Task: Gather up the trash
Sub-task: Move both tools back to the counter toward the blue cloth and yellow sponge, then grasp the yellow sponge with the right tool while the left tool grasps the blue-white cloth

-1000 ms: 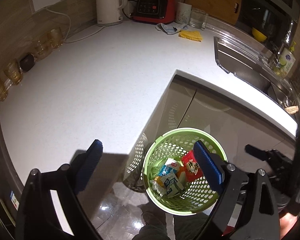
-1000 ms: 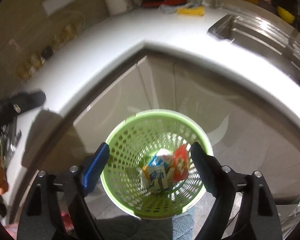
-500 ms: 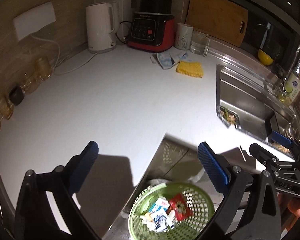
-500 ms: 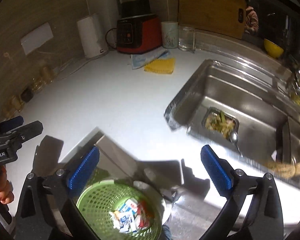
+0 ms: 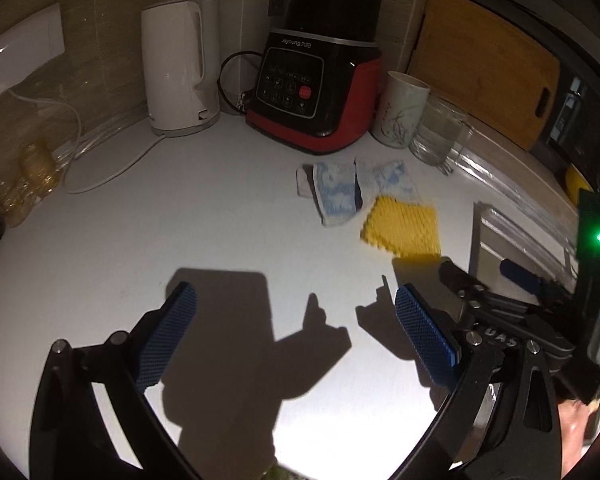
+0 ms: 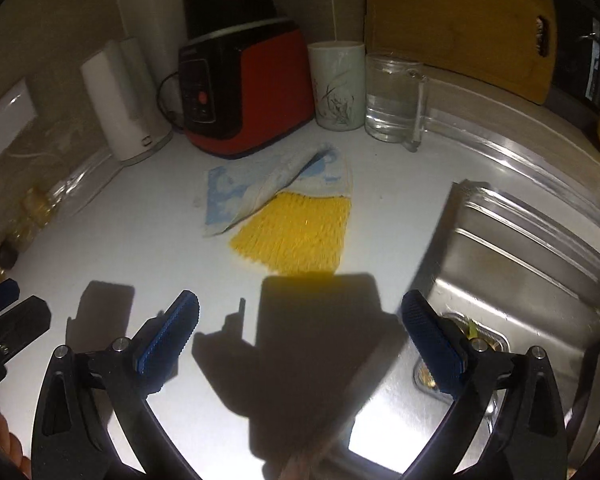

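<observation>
Both my left gripper (image 5: 296, 332) and right gripper (image 6: 300, 332) gape, nothing between the pads. Counter (image 5: 180, 220) shows no obvious trash; scraps at the sink (image 6: 520, 260) drain, 4 o'clock, probably remain.

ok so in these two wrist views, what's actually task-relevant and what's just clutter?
Job: left gripper and right gripper, jaws have just been opening, nothing between them; scraps in the sink drain, probably trash.
Lying about: kettle, blender, mug, glass, blue cloth, yellow cloth, cutting board.
</observation>
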The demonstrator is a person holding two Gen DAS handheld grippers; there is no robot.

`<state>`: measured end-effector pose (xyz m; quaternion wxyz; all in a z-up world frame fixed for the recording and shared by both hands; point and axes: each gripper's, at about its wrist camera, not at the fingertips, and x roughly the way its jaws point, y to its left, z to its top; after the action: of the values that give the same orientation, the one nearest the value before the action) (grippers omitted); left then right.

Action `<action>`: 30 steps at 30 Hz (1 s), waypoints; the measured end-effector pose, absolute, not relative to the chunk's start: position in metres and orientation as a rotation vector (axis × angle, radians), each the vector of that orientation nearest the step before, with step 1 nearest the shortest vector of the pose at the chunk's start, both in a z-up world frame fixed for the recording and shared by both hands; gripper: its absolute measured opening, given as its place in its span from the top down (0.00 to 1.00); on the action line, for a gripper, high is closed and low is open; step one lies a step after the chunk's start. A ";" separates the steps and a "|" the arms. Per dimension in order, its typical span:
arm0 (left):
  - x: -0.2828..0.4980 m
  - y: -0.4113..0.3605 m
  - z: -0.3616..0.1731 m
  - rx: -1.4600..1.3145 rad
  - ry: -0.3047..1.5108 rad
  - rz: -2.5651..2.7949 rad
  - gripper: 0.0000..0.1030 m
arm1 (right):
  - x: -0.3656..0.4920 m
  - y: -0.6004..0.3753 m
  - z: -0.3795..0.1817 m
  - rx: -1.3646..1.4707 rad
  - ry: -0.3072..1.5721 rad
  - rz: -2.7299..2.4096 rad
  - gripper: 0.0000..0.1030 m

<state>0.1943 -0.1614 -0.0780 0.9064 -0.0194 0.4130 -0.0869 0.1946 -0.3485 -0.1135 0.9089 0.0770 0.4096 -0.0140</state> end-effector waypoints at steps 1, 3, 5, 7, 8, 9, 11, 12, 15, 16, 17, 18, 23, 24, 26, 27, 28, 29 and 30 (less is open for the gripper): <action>0.205 -0.165 -0.080 -0.046 0.854 -0.174 0.08 | 0.205 -0.350 -0.118 0.158 0.854 -0.029 0.03; 0.223 -0.171 -0.086 -0.057 0.860 -0.166 0.08 | 0.229 -0.353 -0.130 0.156 0.878 -0.027 0.03; 0.236 -0.175 -0.091 -0.065 0.864 -0.152 0.08 | 0.247 -0.354 -0.140 0.154 0.897 -0.022 0.03; 0.250 -0.178 -0.097 -0.071 0.877 -0.136 0.08 | 0.262 -0.354 -0.147 0.156 0.908 -0.018 0.03; 0.256 -0.178 -0.099 -0.074 0.883 -0.130 0.08 | 0.268 -0.354 -0.149 0.158 0.911 -0.017 0.03; 0.260 -0.178 -0.101 -0.077 0.887 -0.123 0.08 | 0.274 -0.354 -0.152 0.160 0.914 -0.018 0.06; 0.268 -0.176 -0.105 -0.081 0.894 -0.108 0.08 | 0.280 -0.353 -0.155 0.164 0.921 -0.010 0.12; 0.270 -0.175 -0.106 -0.083 0.898 -0.101 0.08 | 0.283 -0.352 -0.156 0.167 0.925 -0.003 0.19; 0.275 -0.171 -0.107 -0.088 0.906 -0.086 0.08 | 0.288 -0.350 -0.161 0.162 0.946 0.007 0.40; 0.276 -0.170 -0.107 -0.083 0.905 -0.082 0.08 | 0.288 -0.351 -0.163 0.166 0.951 0.009 0.48; 0.276 -0.170 -0.106 -0.076 0.902 -0.078 0.08 | 0.287 -0.352 -0.165 0.181 0.953 0.017 0.49; 0.277 -0.170 -0.106 -0.065 0.900 -0.077 0.08 | 0.285 -0.353 -0.165 0.187 0.946 0.018 0.59; 0.285 -0.179 -0.107 -0.036 0.898 -0.080 0.08 | 0.275 -0.359 -0.158 0.212 0.925 0.052 0.90; 0.287 -0.182 -0.107 -0.038 0.899 -0.086 0.08 | 0.273 -0.361 -0.158 0.216 0.926 0.058 0.90; 0.293 -0.191 -0.108 -0.037 0.901 -0.103 0.08 | 0.265 -0.364 -0.154 0.208 0.916 0.070 0.90; 0.296 -0.196 -0.108 -0.033 0.901 -0.115 0.08 | 0.260 -0.365 -0.152 0.204 0.910 0.073 0.90; 0.301 -0.204 -0.109 -0.023 0.901 -0.130 0.08 | 0.256 -0.367 -0.150 0.204 0.904 0.075 0.90; 0.305 -0.210 -0.110 -0.015 0.901 -0.136 0.08 | 0.253 -0.369 -0.148 0.201 0.901 0.077 0.90; 0.310 -0.217 -0.110 -0.007 0.899 -0.142 0.08 | 0.249 -0.371 -0.145 0.197 0.898 0.077 0.90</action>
<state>0.3096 -0.2166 -0.1101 0.8982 -0.0032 0.4342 -0.0685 0.2488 -0.3714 -0.1454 0.8954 0.0952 0.4333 0.0372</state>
